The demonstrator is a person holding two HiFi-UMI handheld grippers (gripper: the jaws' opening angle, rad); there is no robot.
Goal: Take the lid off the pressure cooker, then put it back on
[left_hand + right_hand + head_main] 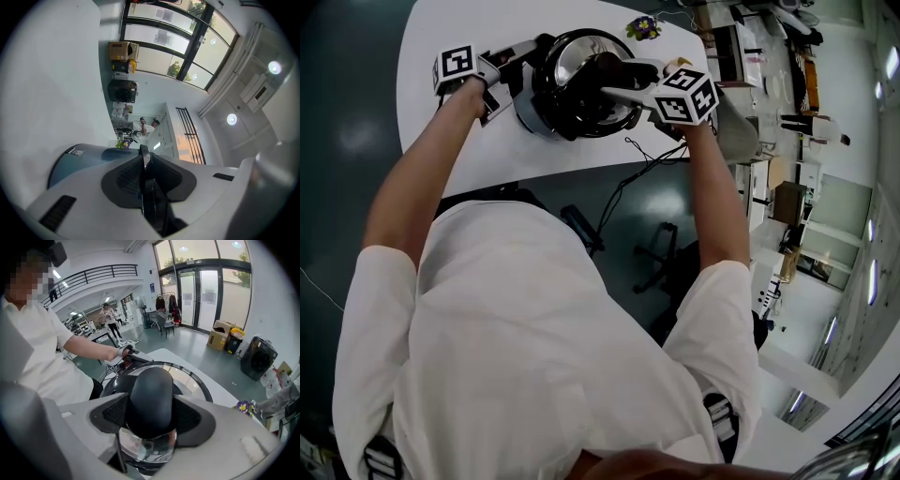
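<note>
Head view shows the pressure cooker (546, 117) standing on the white tabletop (441, 159) close to its far edge, with a small purple flower (643, 26) nearer the far right corner. The lid (574, 49) looks seated on the pot, so the cooker appears closed. Whether it is about to come off or has just gone back on cannot be told. The left gripper (508, 77) reaches in from the left side, roughly level, and its 2 jaws are clenched almost together on the thin black side handle (150, 201) of the cooker, whose grey-blue wall curves away just beside them. That grip looks meant to brace the pot so that it cannot spin or slide across the tabletop. The right gripper (152, 416) comes down steeply from above, with its jaws spread wide and grasping the rounded black lid handle (151, 394), 1 pad on each flank. Holding the handle across its width gives leverage for turning, which a locking lid of this kind probably needs before it will lift or seat. With 1 tool anchoring and 1 twisting, a slip of either pad on the smooth plastic seems the main risk.
</note>
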